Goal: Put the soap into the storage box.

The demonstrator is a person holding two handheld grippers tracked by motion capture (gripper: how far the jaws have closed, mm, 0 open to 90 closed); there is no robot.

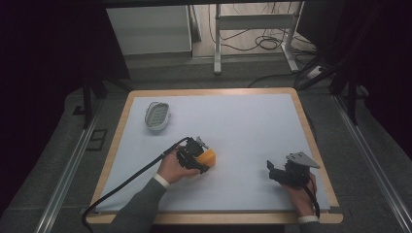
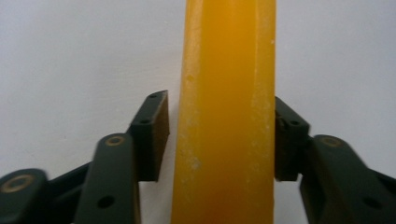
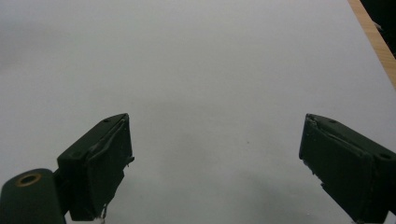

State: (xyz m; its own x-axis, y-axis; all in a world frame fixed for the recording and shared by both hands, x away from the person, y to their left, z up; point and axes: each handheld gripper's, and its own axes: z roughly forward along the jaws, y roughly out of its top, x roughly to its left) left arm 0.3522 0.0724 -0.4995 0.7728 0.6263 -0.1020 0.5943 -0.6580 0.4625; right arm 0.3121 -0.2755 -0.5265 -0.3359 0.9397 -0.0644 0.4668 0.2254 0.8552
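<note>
**Ana:** How many things are on the desk (image 1: 252,126)?

**Ben:** Two. One yellow-orange block that looks like soap or wax (image 1: 207,159), and one small oval dish, white and grey with ridges inside (image 1: 157,115). The desk has a pale mat on top and a light wood edge.

**Ana:** And how many grippers?

**Ben:** Two, one in each hand. The left gripper (image 1: 200,154) is near the middle of the desk. The right gripper (image 1: 273,170) is near the front right side and has a grey three-cornered plate on top.

**Ana:** Where is the yellow-orange block?

**Ben:** Right at the left gripper, well apart from the dish, which sits at the far left of the mat. In the left gripper view, the block (image 2: 224,112) stands between the two black fingers (image 2: 152,135). The right-hand finger in that view touches the block's side. The left-hand one is just beside it, with a thin gap. So the fingers are partly closed around the block, not yet squeezing from both sides.

**Ana:** What about the right gripper?

**Ben:** In the right gripper view its fingers (image 3: 100,163) are spread wide, with bare mat between them. They hold nothing.
</note>
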